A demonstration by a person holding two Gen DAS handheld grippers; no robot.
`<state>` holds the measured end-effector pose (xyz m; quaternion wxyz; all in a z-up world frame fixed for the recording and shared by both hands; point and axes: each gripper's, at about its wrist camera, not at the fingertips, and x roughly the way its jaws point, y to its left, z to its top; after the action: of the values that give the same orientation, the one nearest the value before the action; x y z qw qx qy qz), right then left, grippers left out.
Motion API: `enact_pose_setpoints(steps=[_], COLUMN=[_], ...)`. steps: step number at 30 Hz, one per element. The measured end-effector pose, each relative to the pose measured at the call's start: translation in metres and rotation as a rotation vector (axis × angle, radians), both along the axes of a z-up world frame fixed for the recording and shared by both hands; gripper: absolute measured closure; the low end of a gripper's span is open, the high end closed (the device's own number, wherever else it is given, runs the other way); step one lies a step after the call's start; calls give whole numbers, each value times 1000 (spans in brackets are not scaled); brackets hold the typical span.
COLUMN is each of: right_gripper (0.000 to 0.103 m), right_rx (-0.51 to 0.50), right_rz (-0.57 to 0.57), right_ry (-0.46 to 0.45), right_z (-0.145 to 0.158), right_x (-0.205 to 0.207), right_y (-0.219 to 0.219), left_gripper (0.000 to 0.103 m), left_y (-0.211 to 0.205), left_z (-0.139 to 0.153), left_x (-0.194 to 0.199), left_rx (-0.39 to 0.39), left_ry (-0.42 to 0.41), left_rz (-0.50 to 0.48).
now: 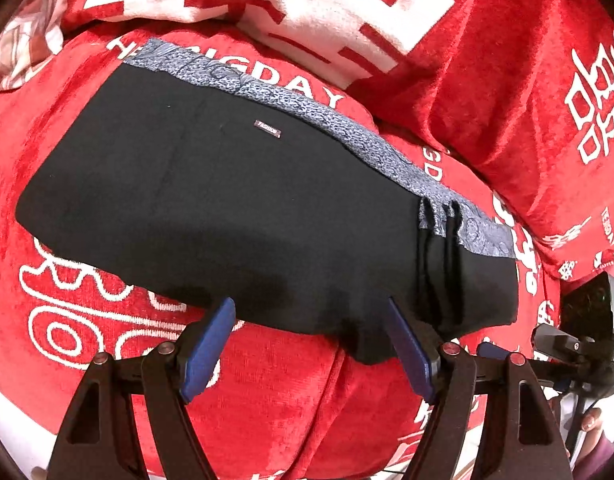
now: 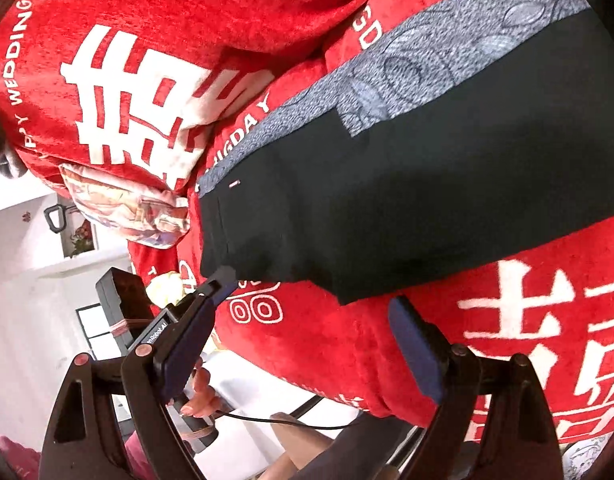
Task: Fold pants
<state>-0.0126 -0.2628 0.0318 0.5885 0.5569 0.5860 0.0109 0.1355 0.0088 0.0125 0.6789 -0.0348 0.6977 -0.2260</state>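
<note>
Black pants (image 1: 227, 200) lie folded into a long block on a red blanket (image 1: 287, 400). A grey patterned band (image 1: 347, 128) runs along their far edge, and a small label (image 1: 268, 128) sits near it. My left gripper (image 1: 309, 306) is open over the pants' near edge, its blue pads apart and pressing nothing. In the right wrist view the same pants (image 2: 427, 200) stretch to the upper right, with the grey band (image 2: 447, 68) behind. My right gripper (image 2: 311, 292) is open at the pants' near corner, and its left fingertip (image 2: 223, 276) is just at the fabric's edge.
The red blanket with white characters (image 2: 147, 92) bunches up in folds behind the pants. A floral pillow (image 2: 127, 208) lies past the pants' end. A hand (image 2: 199, 396) holds the other tool's handle low left, with a black cable (image 2: 287, 424) and white walls beyond.
</note>
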Motion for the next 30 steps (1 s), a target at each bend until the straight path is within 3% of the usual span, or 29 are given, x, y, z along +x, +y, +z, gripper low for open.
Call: enact_pose_setpoints(steps=[7,15,20,27,30], right_gripper=[12,12,12,12,12], right_rx=[62,2,-196,-704,-715], right_rz=[-8,31,114,428,459], right_ry=[-18,3,15,110,119], right_z=[-2,-2,7,21,15], right_x=[4,14,26,49,52], right_y=[7,11,14,36,36], left_gripper=[25,25,25,25,25], left_y=[5,23,39,59,70], left_z=[-5,-12,-17,-24,-28], left_x=[1,8,11,12,17], left_rx=[25,85,111,145,127], left_ry=[7,4,4,5,26], left_rz=[17,36,61,76,109])
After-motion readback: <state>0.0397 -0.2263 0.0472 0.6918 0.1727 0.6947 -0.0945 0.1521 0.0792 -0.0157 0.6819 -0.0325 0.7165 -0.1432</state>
